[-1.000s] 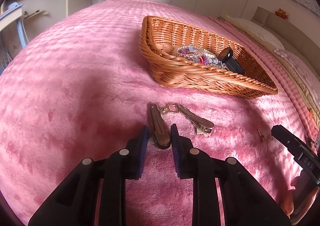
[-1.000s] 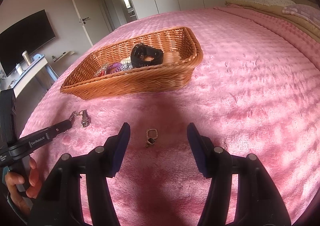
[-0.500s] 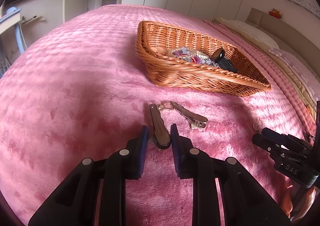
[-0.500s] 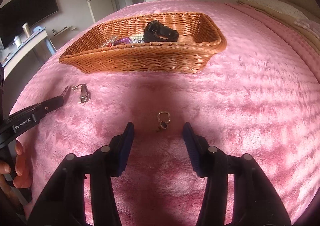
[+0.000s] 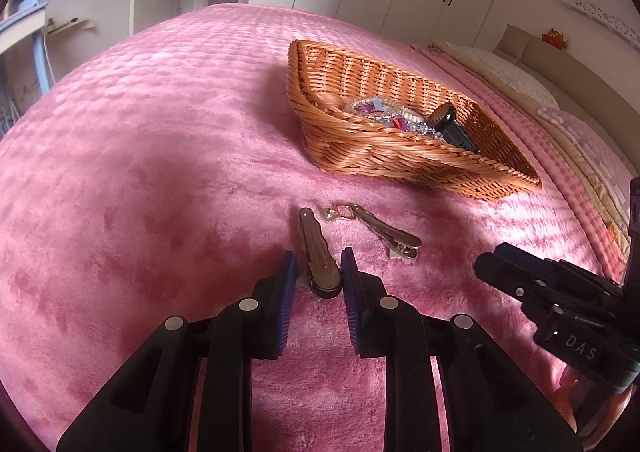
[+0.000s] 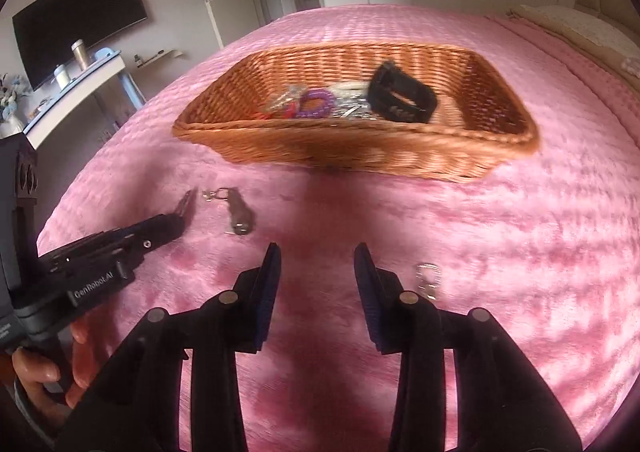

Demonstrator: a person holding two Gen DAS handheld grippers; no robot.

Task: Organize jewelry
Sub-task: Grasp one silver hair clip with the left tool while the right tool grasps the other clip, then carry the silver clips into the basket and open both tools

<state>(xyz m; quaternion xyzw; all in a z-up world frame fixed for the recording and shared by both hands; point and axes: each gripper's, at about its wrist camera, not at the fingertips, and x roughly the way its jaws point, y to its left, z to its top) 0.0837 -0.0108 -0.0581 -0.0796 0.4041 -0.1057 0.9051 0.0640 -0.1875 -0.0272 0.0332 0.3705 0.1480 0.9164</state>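
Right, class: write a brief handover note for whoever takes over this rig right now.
Left gripper: shut on the first hair clip, down at the blanket.
Right gripper: open, empty; the ring lies just outside its right finger.
Done: bracelets and black band are in the basket.
Left: basket both clips, the gold charm by the second clip, and the ring.

Bedspread [image 5: 160, 124]: pink plush, faint grid texture. Basket [image 5: 384, 156] at 1 o'clock: tan-orange wicker weave. Inside it: purple coil band [image 6: 318, 102], black strap [image 6: 402, 98]. Hair clips [image 5: 316, 248] at centre: bronze-silver metal. Gripper pads [image 5: 286, 304]: blue on black arms.
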